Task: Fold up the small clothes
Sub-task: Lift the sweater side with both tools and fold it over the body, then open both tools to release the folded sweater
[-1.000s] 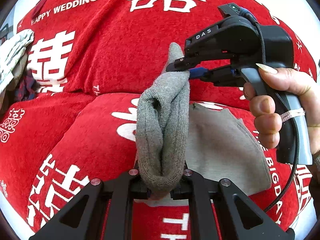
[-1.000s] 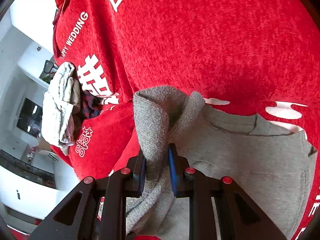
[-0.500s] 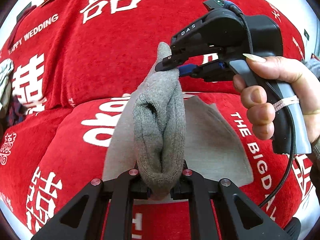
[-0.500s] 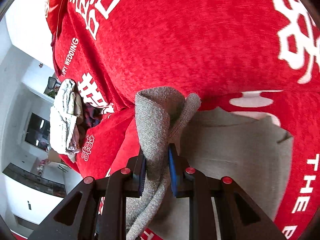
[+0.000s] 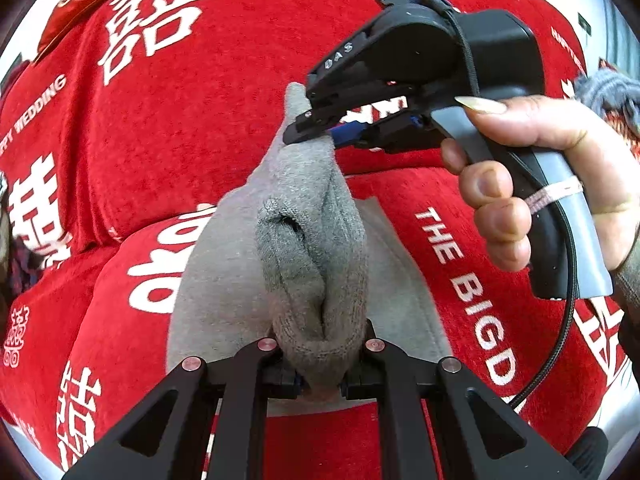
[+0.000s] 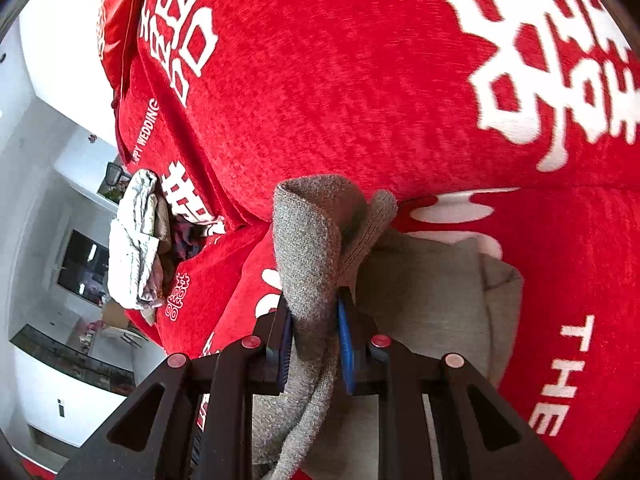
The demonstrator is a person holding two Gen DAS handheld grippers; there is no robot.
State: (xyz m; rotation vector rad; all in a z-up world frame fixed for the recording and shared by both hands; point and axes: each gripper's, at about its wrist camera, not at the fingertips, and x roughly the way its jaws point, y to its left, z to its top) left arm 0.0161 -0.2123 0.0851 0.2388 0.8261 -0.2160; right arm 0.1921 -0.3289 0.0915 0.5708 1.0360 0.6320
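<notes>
A small grey knit garment hangs bunched between both grippers above a red sofa cover with white lettering. My left gripper is shut on its near folded edge. In the left wrist view, my right gripper, held by a hand, is shut on the far edge of the same cloth. In the right wrist view the grey garment rises in a thick fold from my right gripper, whose blue pads press on it. The rest of the cloth lies flat on the seat.
A pile of other clothes, pale and dark, lies at the sofa's left end. A grey-blue knit item sits at the right edge. Beyond the sofa's left end are white room walls and a dark counter.
Both grippers have carried the grey garment sideways along the sofa; the printed lettering has slid left in the left wrist view. More of the flat cloth now trails on the seat. Both grips unchanged.
</notes>
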